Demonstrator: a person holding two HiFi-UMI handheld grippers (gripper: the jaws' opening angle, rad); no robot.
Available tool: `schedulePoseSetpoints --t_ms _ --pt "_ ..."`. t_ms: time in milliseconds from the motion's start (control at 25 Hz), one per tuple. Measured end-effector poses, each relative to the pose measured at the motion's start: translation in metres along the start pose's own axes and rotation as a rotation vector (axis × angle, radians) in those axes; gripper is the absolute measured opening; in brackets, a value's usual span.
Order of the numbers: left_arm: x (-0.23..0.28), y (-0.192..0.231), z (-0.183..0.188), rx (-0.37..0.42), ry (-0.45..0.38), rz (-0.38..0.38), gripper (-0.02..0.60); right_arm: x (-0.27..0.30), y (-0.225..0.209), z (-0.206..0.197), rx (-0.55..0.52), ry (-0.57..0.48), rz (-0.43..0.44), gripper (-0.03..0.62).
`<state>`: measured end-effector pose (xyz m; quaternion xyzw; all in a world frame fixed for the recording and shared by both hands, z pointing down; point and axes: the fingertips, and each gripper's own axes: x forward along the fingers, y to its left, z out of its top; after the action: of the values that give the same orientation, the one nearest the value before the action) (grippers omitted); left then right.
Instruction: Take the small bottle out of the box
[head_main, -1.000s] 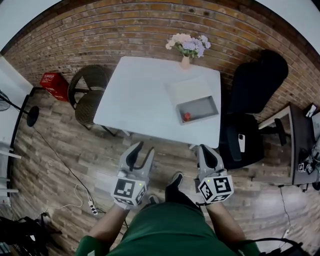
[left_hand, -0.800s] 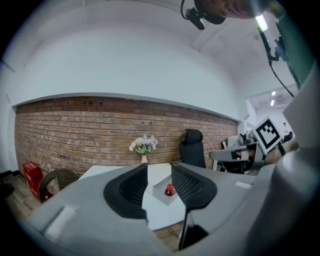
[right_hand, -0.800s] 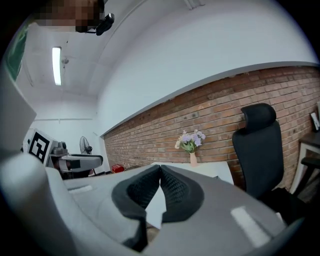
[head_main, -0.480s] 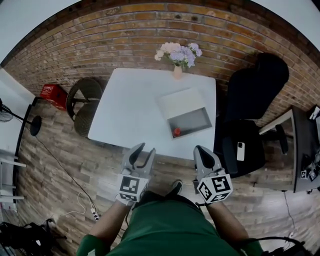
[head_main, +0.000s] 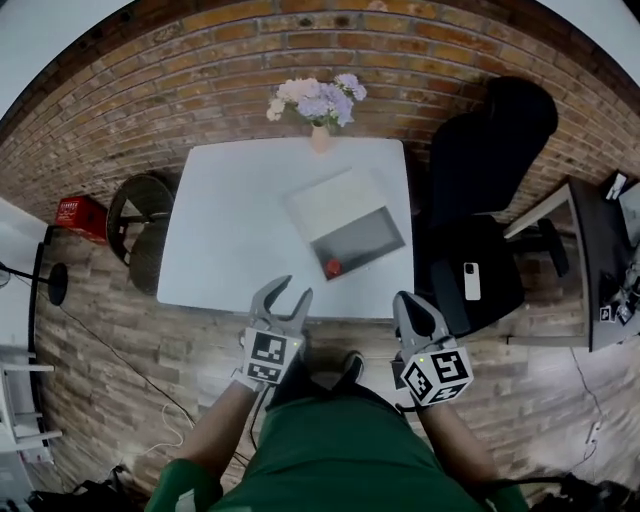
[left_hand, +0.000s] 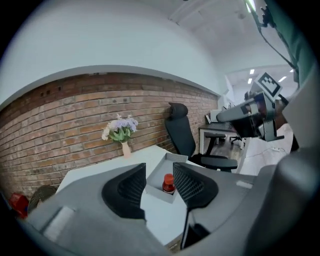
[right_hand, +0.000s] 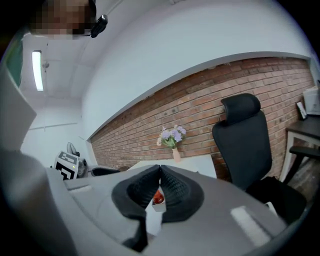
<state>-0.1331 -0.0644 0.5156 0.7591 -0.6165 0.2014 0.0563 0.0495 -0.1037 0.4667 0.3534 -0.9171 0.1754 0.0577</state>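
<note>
A small bottle with a red cap (head_main: 333, 268) stands in the near corner of an open grey box (head_main: 357, 243) on the white table (head_main: 230, 225). The same bottle (left_hand: 168, 183) shows between my left jaws in the left gripper view, far off. My left gripper (head_main: 285, 299) is open, held just short of the table's near edge. My right gripper (head_main: 413, 311) is shut and empty, also off the table, to the right of the box. Past the right jaws, the bottle (right_hand: 158, 197) appears small and distant.
The box's white lid (head_main: 326, 197) lies open behind it. A vase of flowers (head_main: 318, 105) stands at the table's far edge by the brick wall. A black office chair (head_main: 480, 190) with a phone (head_main: 471, 281) on its seat is to the right; a wicker chair (head_main: 140, 225) is to the left.
The table and box have come closer and shifted left in the head view. Both grippers have come up to the table's near edge. Jaw states are unchanged.
</note>
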Motion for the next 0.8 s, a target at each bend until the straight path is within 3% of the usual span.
schedulePoseSetpoints --t_ms 240,440,640,800 --pt "0.055 -0.01 -0.037 0.143 0.111 -0.22 0.235 0.004 -0.015 -0.004 0.067 0.001 -0.154 0.003" --pt "0.089 -0.017 -0.052 0.272 0.115 -0.407 0.239 0.004 -0.014 -0.004 0.092 -0.007 -0.289 0.003" --pt "0.113 -0.026 -0.064 0.321 0.107 -0.54 0.241 0.004 -0.006 -0.008 0.121 -0.019 -0.392 0.003" --pt "0.127 -0.035 -0.075 0.313 0.112 -0.61 0.239 -0.003 0.0 -0.015 0.138 -0.026 -0.474 0.003"
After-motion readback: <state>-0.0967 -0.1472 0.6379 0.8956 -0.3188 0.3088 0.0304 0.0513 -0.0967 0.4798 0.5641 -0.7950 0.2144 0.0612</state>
